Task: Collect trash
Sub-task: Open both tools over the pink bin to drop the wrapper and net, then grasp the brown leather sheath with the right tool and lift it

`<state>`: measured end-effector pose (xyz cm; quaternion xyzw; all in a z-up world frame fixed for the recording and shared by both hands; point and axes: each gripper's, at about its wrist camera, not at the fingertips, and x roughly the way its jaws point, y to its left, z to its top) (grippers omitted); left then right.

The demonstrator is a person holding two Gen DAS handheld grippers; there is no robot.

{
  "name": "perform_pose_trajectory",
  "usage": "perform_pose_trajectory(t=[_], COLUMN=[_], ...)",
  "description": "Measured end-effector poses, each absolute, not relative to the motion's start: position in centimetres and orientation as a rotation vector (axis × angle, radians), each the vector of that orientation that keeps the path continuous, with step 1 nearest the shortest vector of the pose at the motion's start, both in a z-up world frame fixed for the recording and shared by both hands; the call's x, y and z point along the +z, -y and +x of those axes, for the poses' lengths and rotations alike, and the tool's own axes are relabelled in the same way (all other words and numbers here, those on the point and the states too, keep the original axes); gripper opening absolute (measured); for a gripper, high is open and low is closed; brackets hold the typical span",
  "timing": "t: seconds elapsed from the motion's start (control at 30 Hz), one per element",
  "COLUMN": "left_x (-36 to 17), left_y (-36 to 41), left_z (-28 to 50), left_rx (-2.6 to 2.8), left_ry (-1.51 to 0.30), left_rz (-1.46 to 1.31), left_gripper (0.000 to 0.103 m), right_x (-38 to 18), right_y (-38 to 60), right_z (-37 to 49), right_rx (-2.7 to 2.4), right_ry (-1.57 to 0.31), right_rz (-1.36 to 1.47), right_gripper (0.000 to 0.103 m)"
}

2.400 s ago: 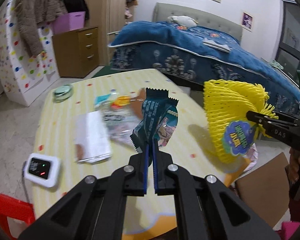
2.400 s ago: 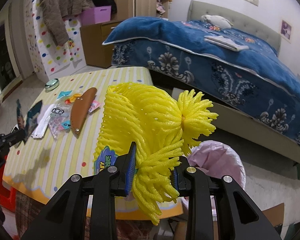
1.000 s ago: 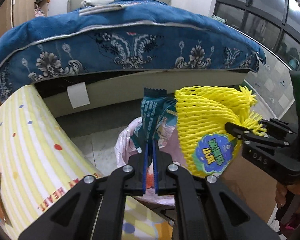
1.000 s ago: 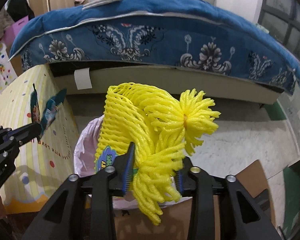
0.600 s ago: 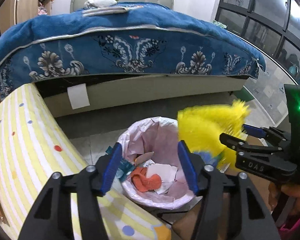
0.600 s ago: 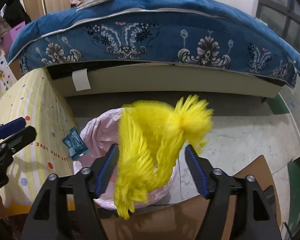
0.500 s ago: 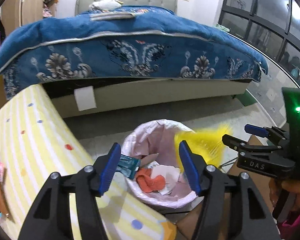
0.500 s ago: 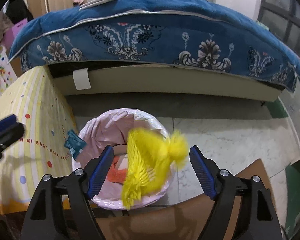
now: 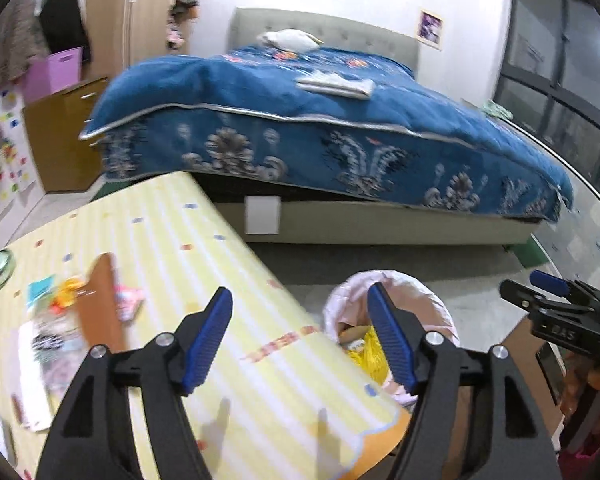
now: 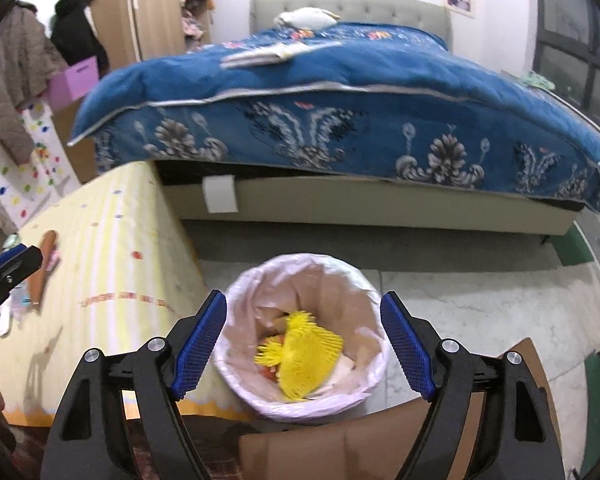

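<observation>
Now | left gripper point(image 9: 300, 338) and right gripper point(image 10: 302, 346) fingers standing open, empty, having just released | yellow foam net point(image 10: 304, 360) lying in bin point(image 10: 236, 372) | counter point(image 9: 172, 240) litter waiting.

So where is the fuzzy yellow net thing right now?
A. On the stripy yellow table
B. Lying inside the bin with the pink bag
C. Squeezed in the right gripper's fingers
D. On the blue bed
B. The yellow foam net lies inside the pink-lined bin, on top of other trash, and the right gripper above it is open and holds nothing.
</observation>
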<state>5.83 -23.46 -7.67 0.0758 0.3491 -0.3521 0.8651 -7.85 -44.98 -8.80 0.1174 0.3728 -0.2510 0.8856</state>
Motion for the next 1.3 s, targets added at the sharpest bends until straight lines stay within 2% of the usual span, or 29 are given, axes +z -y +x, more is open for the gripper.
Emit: perform_pose_trajectory(t=[0.1,0.4,0.5,0.57,0.67,0.9,0.97,1.03,1.3], left_x=[-7.3,-8.0,-8.5,-8.8,-9.1,-9.1,-9.2,-9.5,-10.0], left_y=[20.9,13.7,11.7,10.2,7.8,2.1,0.9,-0.2,-3.1], left_z=[5.5,4.4,4.4,4.6,4.8,6.2,6.7,7.3,9.0], left_rx=[-0.691,-0.562,-0.517,-0.48,-0.41,-0.26,-0.226,-0.187,-0.154], left_ry=[-0.73,-0.754,-0.761,-0.763,-0.758,-0.746,-0.754,-0.767,-0.786], left_rz=[0.144,0.117,0.106,0.097,0.087,0.069,0.056,0.061,0.005], left_gripper=[0.071,0.072,0.072,0.073,0.075,0.076,0.077,0.077,0.077], right_x=[-7.8,-6.2,-6.7,-7.1,-7.4,-7.8,-7.9,-8.2,-10.7], right_y=[43.2,37.0,34.7,33.3,30.8,25.7,24.5,23.1,18.8], right_z=[-7.6,-5.8,-4.4,-3.5,-2.3,1.4,2.7,4.1,10.0], right_rx=[-0.473,-0.306,-0.239,-0.195,-0.133,0.002,0.037,0.061,0.121], right_ry=[-0.754,-0.711,-0.733,-0.754,-0.767,-0.788,-0.79,-0.797,-0.839], right_rz=[0.239,0.187,0.153,0.138,0.097,0.043,0.029,0.015,-0.043], right_gripper=[0.076,0.06,0.05,0.04,0.035,0.037,0.045,0.049,0.053])
